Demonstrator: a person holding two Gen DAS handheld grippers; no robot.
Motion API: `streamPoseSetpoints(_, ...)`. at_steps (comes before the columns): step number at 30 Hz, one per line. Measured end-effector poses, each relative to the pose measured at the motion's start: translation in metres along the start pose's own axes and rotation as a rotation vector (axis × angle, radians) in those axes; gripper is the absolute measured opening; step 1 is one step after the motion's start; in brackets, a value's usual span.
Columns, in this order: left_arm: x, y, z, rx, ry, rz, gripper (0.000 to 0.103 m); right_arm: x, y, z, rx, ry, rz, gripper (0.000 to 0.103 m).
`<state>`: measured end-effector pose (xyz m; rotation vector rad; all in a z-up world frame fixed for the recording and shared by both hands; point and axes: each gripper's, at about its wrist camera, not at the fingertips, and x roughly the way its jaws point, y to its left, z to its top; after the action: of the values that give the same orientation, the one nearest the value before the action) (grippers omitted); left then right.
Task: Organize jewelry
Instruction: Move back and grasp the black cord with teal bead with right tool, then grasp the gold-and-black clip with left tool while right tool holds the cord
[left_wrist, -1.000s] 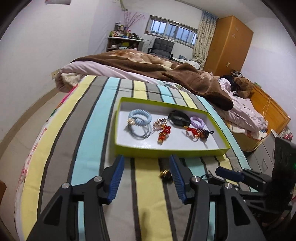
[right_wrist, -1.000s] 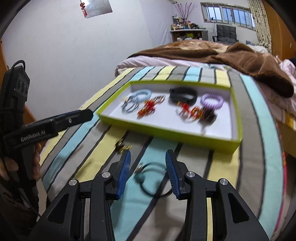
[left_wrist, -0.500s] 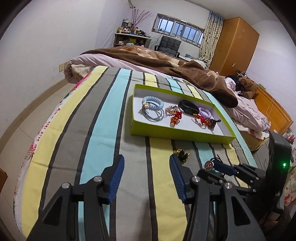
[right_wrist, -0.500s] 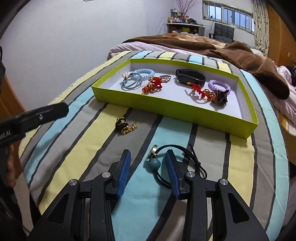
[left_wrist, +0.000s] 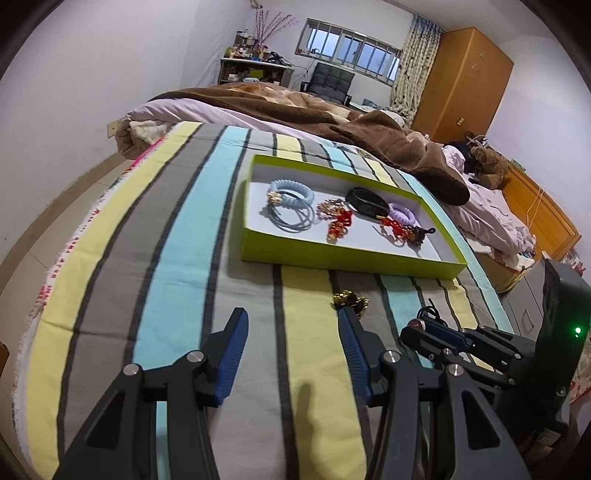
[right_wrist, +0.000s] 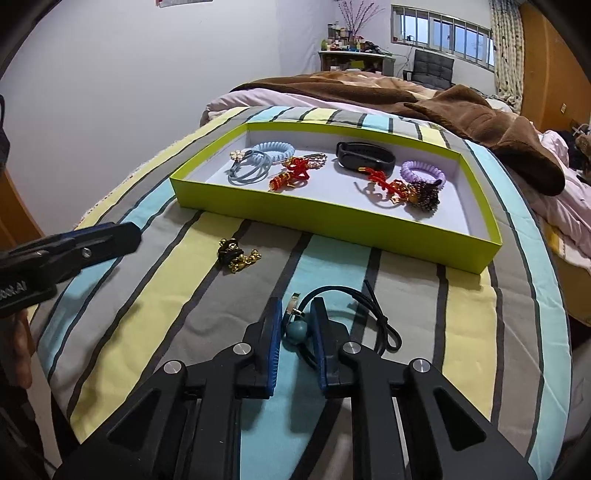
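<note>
A lime-green tray (right_wrist: 332, 216) (left_wrist: 343, 258) lies on the striped bedspread and holds several bracelets and hair ties. A black cord necklace with a teal bead (right_wrist: 295, 329) lies in front of the tray. My right gripper (right_wrist: 295, 319) has its jaws closed in around the bead, both pads at its sides. A gold and black bell trinket (right_wrist: 236, 254) (left_wrist: 349, 300) lies left of it. My left gripper (left_wrist: 291, 328) is open and empty, just short of the trinket.
A brown blanket (right_wrist: 443, 99) is bunched on the bed behind the tray. The bed edge drops off on the left to the floor (left_wrist: 48, 206). The left gripper's fingers (right_wrist: 85, 243) show at the left of the right wrist view.
My right gripper has narrowed its jaws around the teal bead. The left gripper has drawn back from the tray and shifted left; the tray looks farther off.
</note>
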<state>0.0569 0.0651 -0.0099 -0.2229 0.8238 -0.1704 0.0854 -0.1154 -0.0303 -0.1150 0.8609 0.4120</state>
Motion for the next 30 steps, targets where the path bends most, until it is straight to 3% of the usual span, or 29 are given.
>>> streamPoseSetpoints(9,0.025,-0.028,0.005,0.077,0.060,-0.042,0.053,-0.022,-0.018,-0.002,0.015,-0.046,-0.006,0.016)
streamPoseSetpoints(17,0.050,-0.050,0.006,0.135,0.104,-0.010,0.053,-0.041,-0.035,0.001,0.016,-0.088,-0.036,0.016)
streamPoseSetpoints(30,0.062,-0.066,0.008,0.219,0.090,0.074,0.049,-0.042,-0.047,0.000,0.034,-0.099,-0.026,0.016)
